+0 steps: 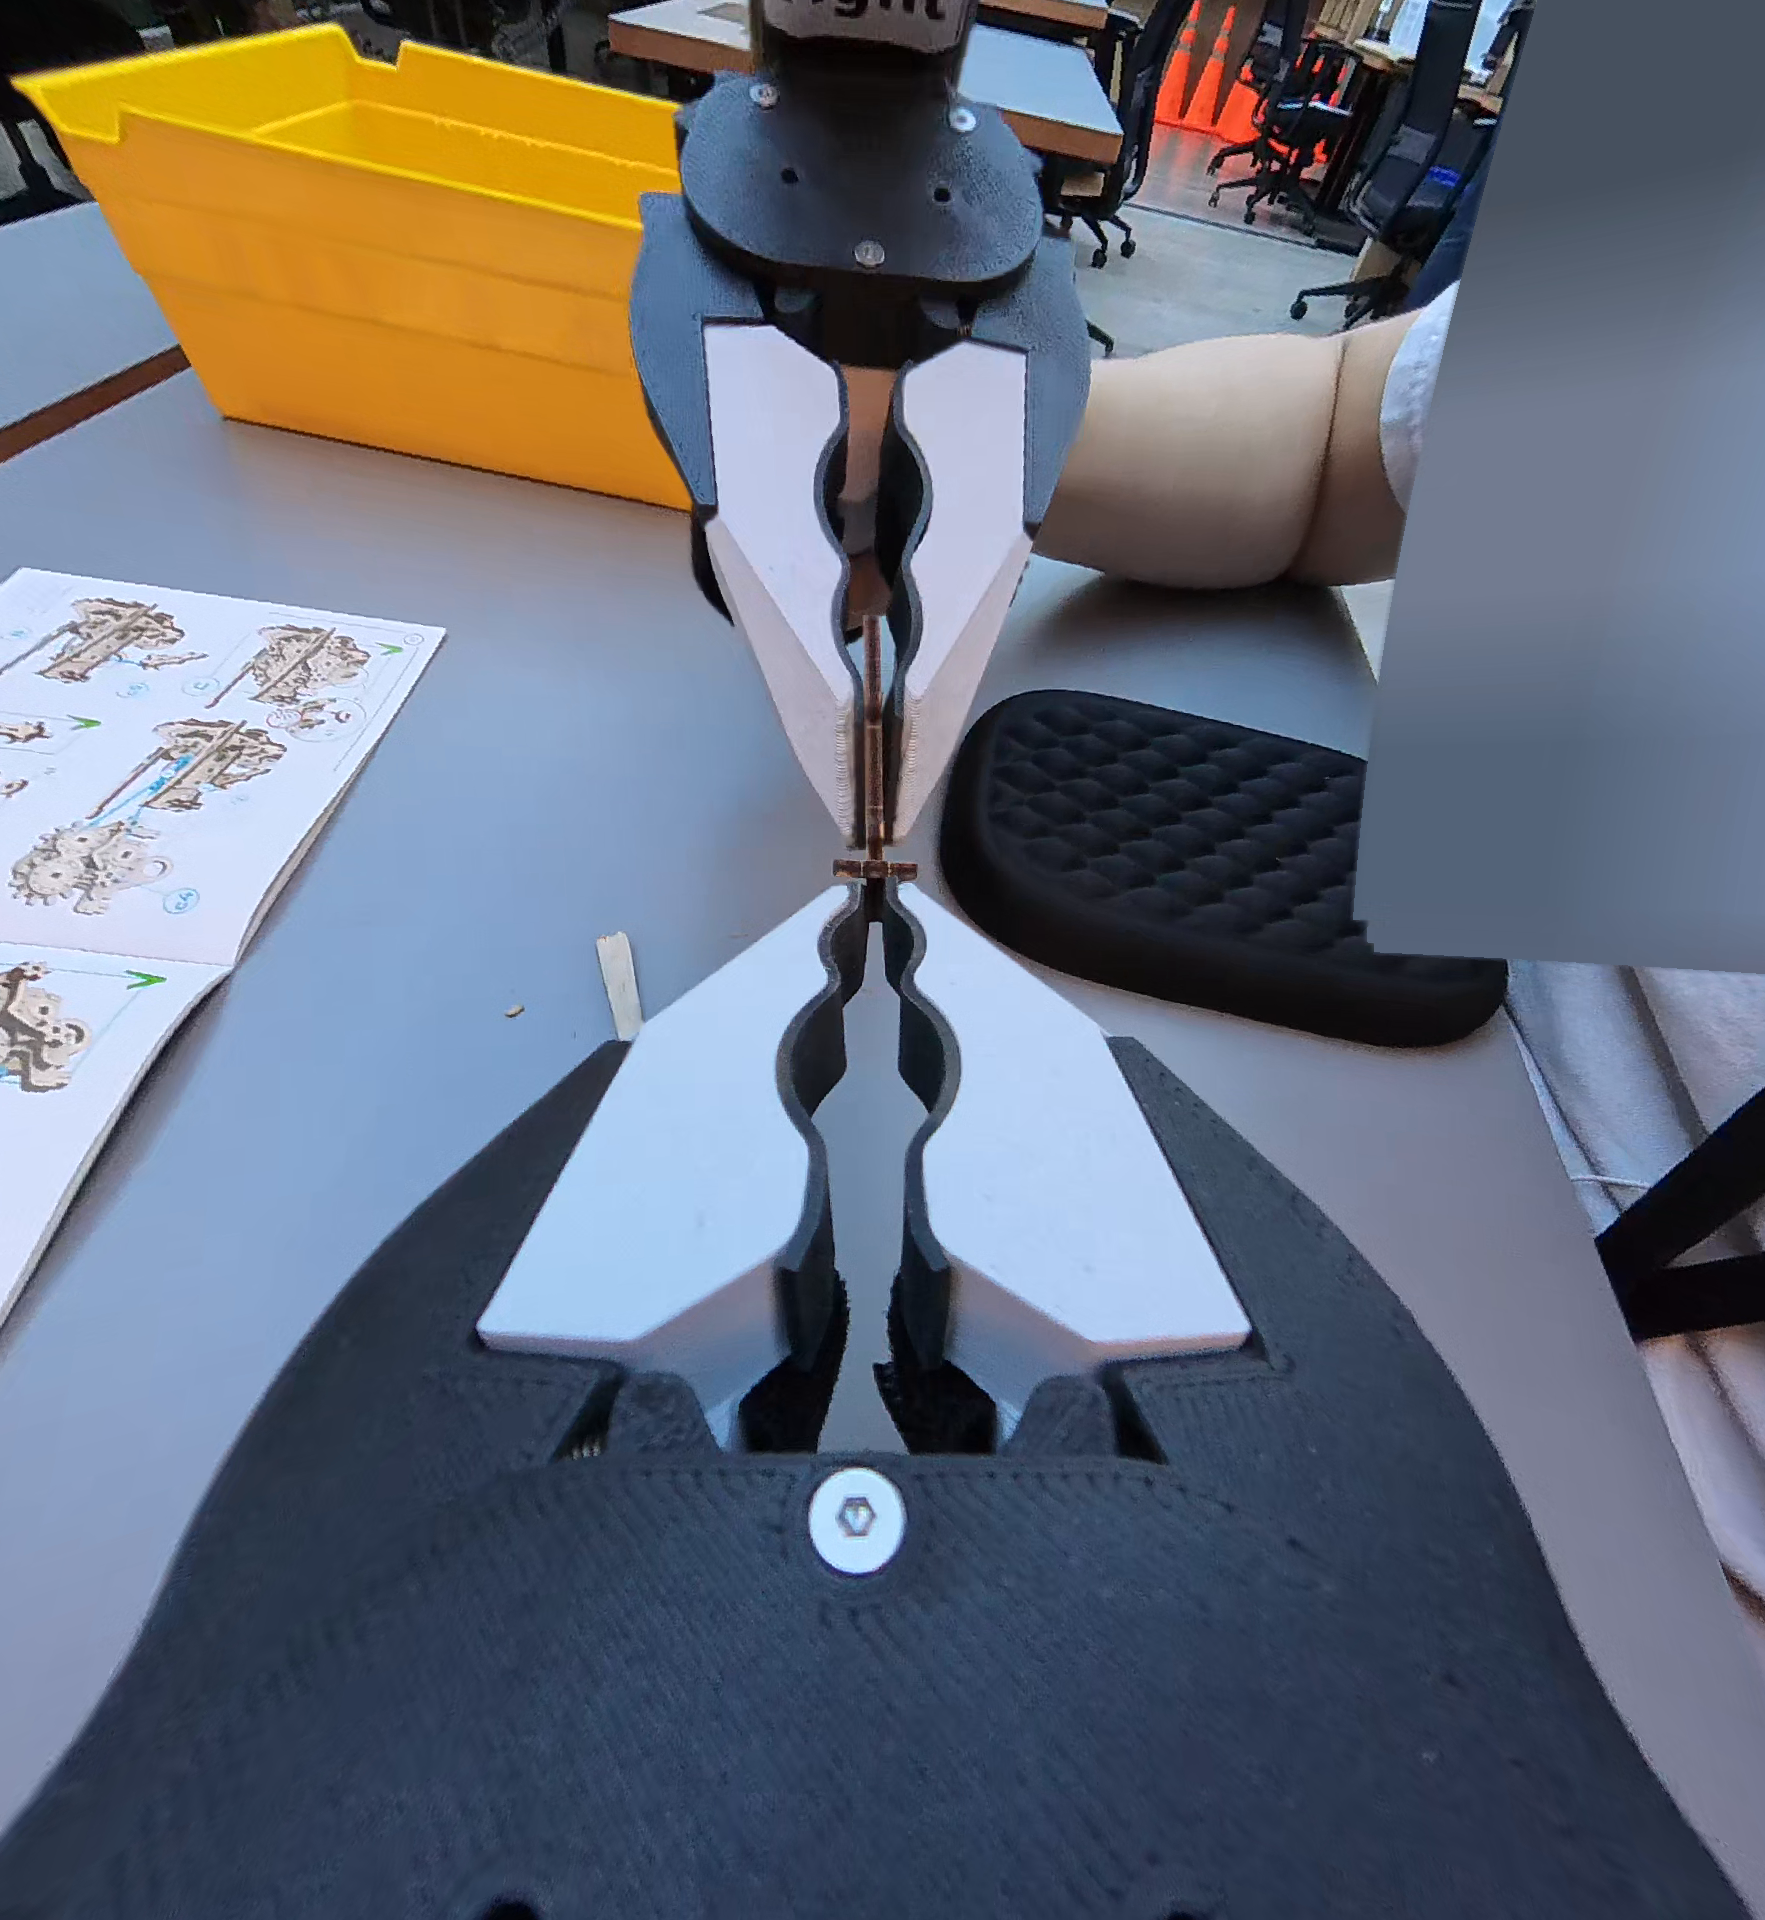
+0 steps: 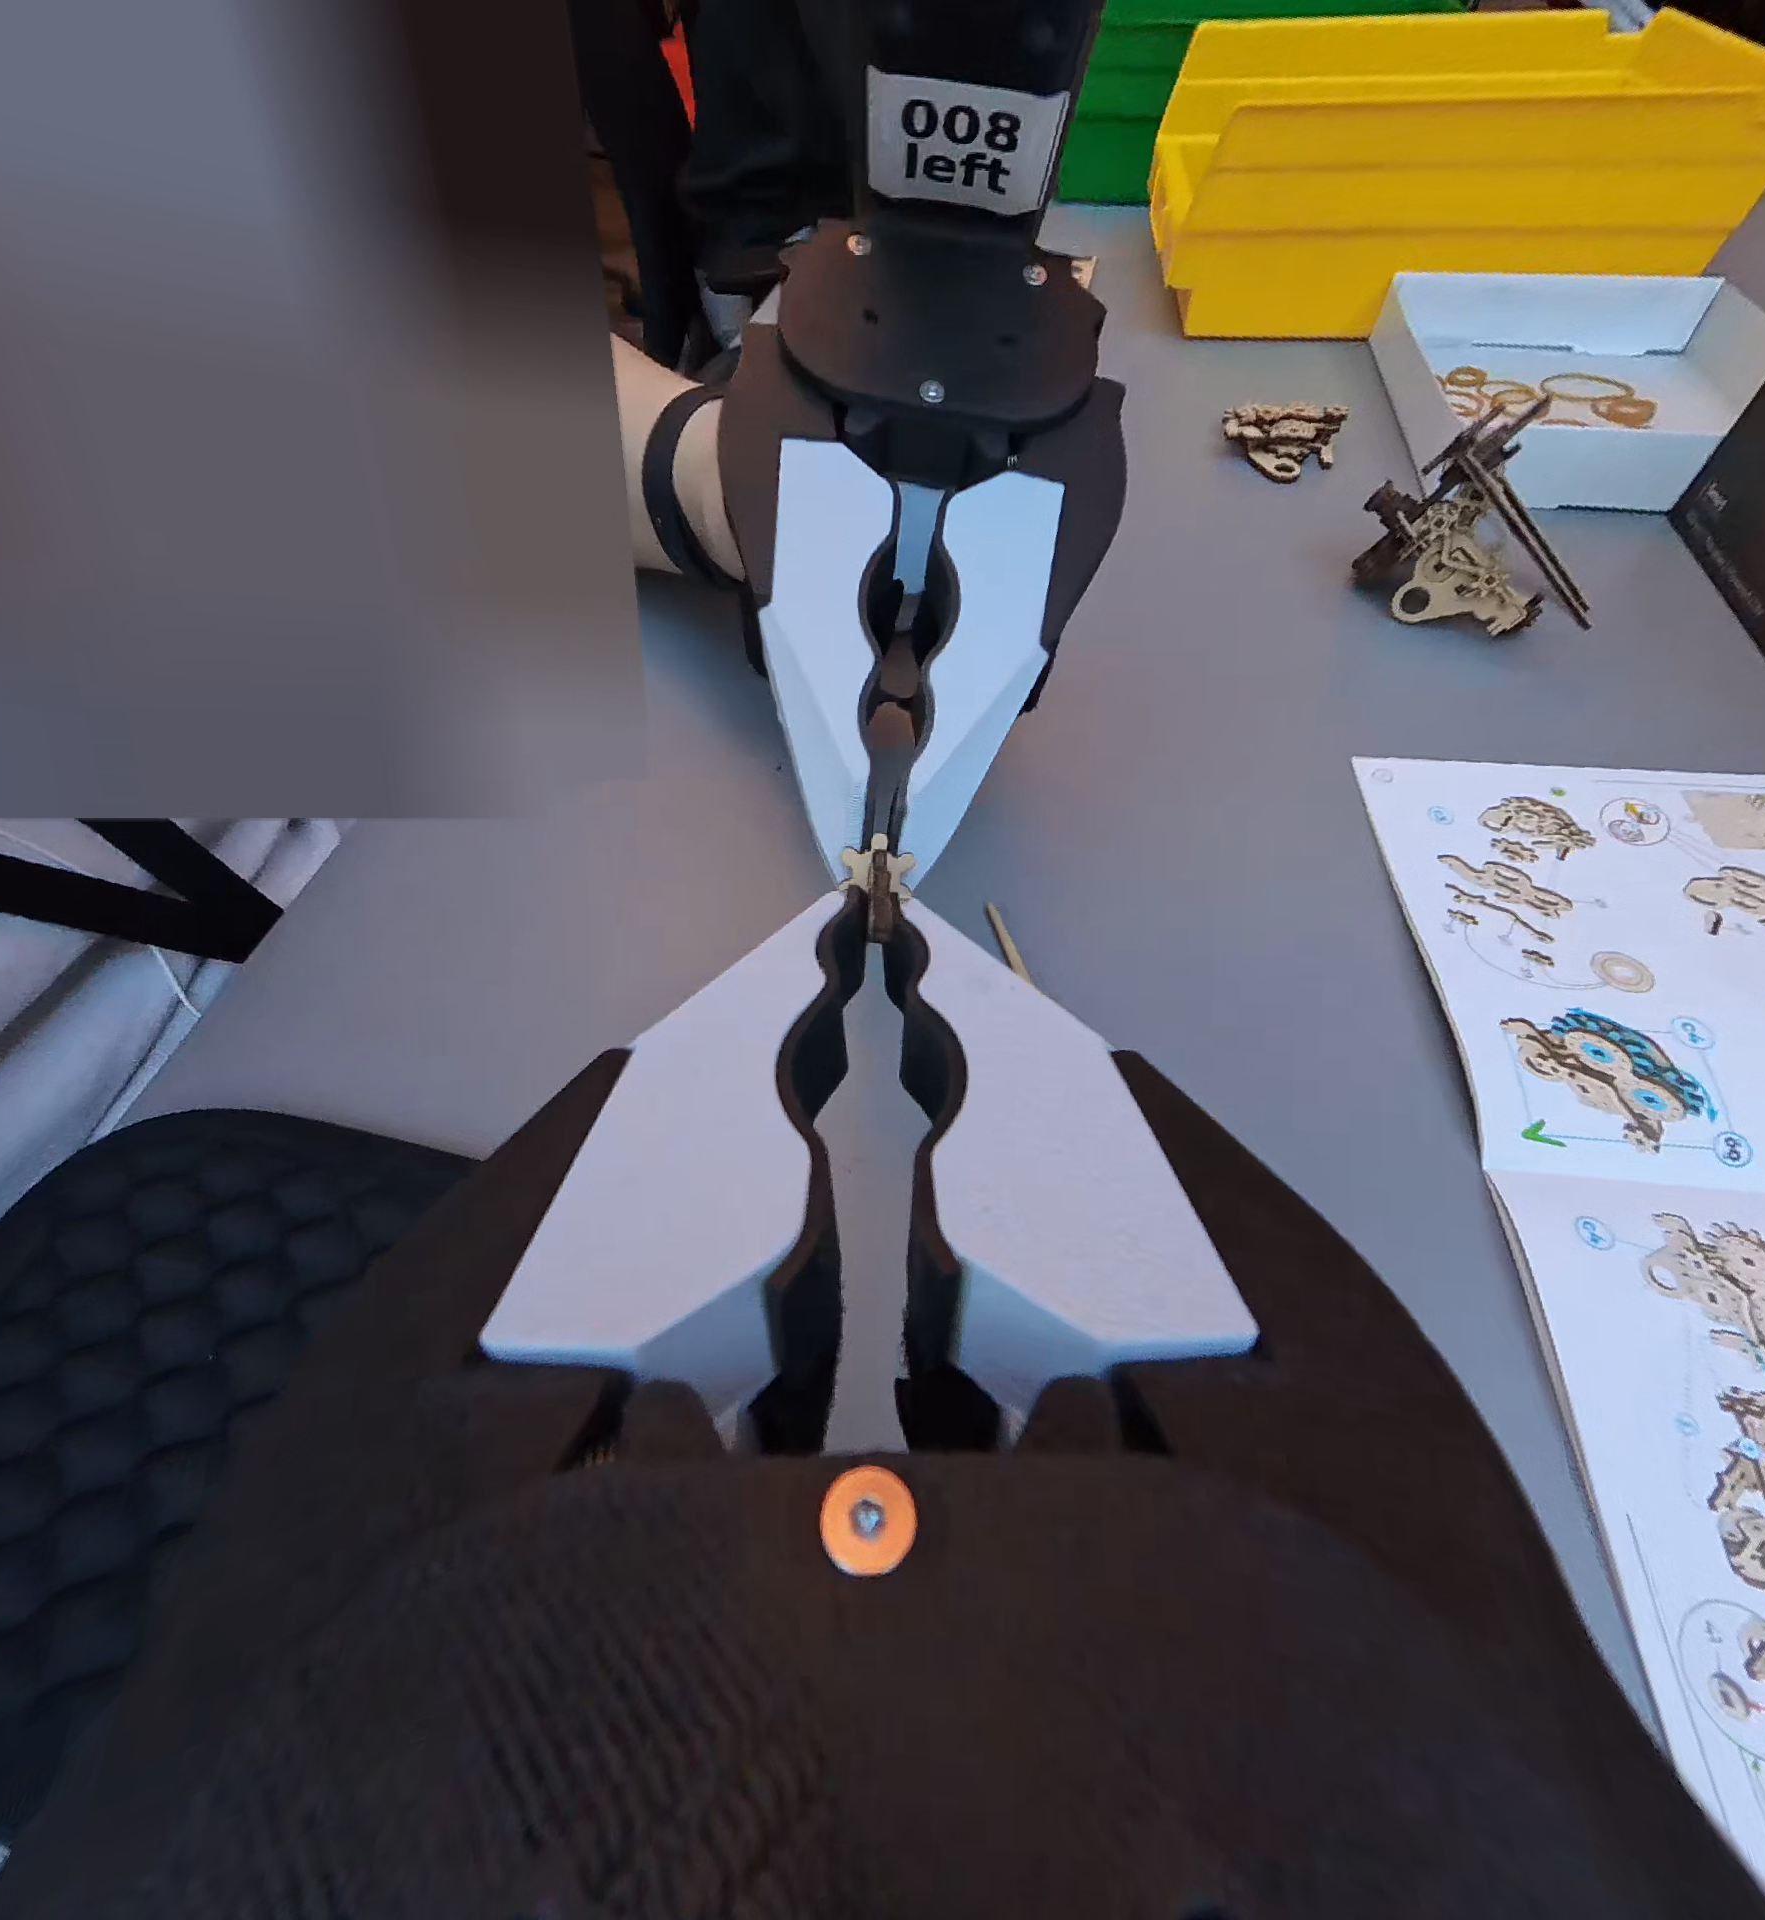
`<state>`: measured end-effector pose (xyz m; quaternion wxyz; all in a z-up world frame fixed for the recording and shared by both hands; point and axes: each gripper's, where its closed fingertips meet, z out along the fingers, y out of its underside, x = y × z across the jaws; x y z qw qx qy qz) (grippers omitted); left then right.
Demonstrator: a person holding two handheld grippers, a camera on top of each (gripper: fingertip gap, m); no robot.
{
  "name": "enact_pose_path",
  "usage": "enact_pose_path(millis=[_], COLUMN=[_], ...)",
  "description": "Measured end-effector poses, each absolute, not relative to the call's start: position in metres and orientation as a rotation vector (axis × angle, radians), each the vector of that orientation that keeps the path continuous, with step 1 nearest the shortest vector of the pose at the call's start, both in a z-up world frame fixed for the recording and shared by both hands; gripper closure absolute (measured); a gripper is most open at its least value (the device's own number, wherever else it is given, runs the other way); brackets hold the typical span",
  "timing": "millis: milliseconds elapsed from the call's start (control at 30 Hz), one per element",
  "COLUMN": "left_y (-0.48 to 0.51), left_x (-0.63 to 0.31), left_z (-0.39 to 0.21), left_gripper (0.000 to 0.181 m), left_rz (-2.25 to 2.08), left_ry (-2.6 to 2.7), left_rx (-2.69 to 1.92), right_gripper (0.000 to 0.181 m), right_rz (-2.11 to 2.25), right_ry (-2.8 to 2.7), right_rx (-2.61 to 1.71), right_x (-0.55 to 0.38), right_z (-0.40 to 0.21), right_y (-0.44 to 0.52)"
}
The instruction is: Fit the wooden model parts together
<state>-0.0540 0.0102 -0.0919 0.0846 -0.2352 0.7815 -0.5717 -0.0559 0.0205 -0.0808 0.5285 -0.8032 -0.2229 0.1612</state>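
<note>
In the left wrist view, at the far left, an open booklet (image 1: 130,810) with drawings lies flat on the grey worktop (image 1: 566,644). In the upper left stands a yellow bin (image 1: 358,260). A small pale wood stick (image 1: 618,982) lies on the worktop just left of your claws.

In the middle of this view, your left claw (image 1: 873,902) comes up from the bottom. Its tips are pinched on a small wooden cross piece (image 1: 874,869). Your right claw (image 1: 873,821) comes down from the top and points at your left one. It is clenched on a thin wooden strip (image 1: 873,727), which stands on edge between its tips. The strip's end touches the cross piece, so the two parts meet right where the two claws nearly touch, above the worktop.

To the right lies a black pad (image 1: 1200,862) with a honeycomb pattern, close to the worktop's edge. Above it, a bare arm (image 1: 1221,447) rests on the worktop.

In the right wrist view, the black pad sits at the lower left. In the middle, the same two claws meet tip to tip around the wooden parts. On the right stand a half-built wooden model (image 2: 1460,551), a small wooden bundle (image 2: 1283,436) and a white box (image 2: 1564,384) with rings in it.
</note>
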Motion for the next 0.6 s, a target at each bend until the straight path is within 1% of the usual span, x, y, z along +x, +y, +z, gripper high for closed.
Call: enact_pose_path(millis=[100,167,267,467,600], left_y=[0.008,0.007,0.007,0.007,0.007], left_x=[-0.057,-0.057,-0.057,-0.058,-0.059], left_z=[-0.086,-0.088,-0.091,-0.097,-0.091], left_gripper=[0.181,0.181,0.181,0.181,0.18], left_rz=[-1.708,-1.66,-1.616,-1.539,-1.55], left_ry=[2.333,2.338,2.348,2.383,2.391], left_rx=[-0.681,-0.662,-0.641,-0.609,-0.634], right_gripper=[0.181,0.177,0.181,0.181,0.181], right_rz=[0.381,0.405,0.398,0.321,0.27], right_ry=[-0.525,-0.507,-0.484,-0.532,-0.544], right_rx=[-1.919,-1.924,-1.907,-1.955,-1.952], right_x=[-0.058,-0.059,-0.057,-0.058,-0.059], right_z=[-0.077,-0.074,-0.07,-0.076,-0.067], right_y=[0.018,0.016,0.016,0.016,0.016])
